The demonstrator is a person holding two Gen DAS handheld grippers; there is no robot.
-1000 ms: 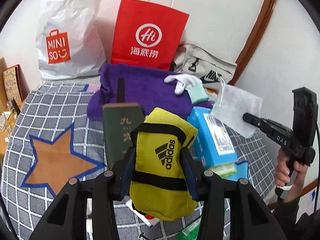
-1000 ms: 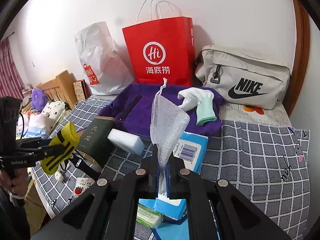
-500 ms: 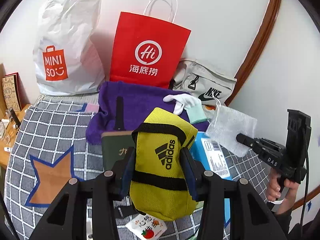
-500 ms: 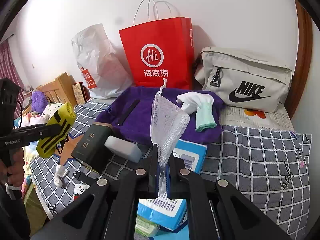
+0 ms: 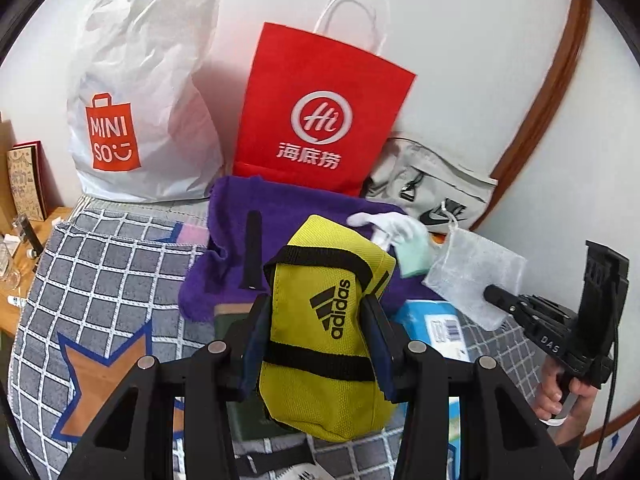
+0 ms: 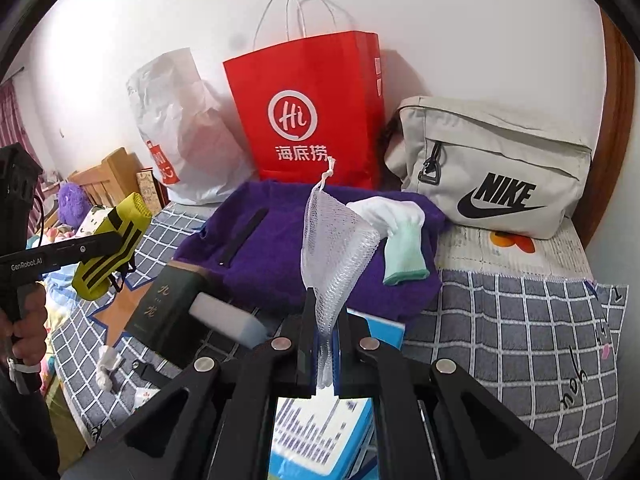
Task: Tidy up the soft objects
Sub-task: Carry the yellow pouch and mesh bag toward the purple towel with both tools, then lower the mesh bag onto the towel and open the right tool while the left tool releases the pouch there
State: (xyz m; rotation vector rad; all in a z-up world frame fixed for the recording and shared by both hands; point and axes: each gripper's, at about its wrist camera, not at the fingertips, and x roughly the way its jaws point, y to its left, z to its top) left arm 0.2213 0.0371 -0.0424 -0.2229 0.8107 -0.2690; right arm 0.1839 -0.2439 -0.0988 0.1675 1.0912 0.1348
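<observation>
My left gripper [image 5: 316, 316] is shut on a yellow Adidas pouch [image 5: 326, 332], held above the checked bedspread; it also shows at the left of the right wrist view as the yellow pouch [image 6: 110, 252]. My right gripper [image 6: 324, 312] is shut on a white mesh bag [image 6: 336, 248], which stands up from the jaws; in the left wrist view the mesh bag [image 5: 476, 276] hangs at the right. Behind both lies a purple towel [image 6: 280, 256] with a white and mint glove [image 6: 400, 236] on it.
A red paper bag [image 6: 312, 108], a white Miniso bag [image 5: 132, 92] and a beige Nike bag [image 6: 496, 168] stand against the wall. A dark green box [image 6: 164, 312], a white sponge block [image 6: 228, 320] and a blue packet [image 5: 440, 332] lie on the bedspread [image 6: 520, 340].
Both grippers have moved forward toward the bags at the wall, each keeping its grip. The towel and bags look nearer in both views.
</observation>
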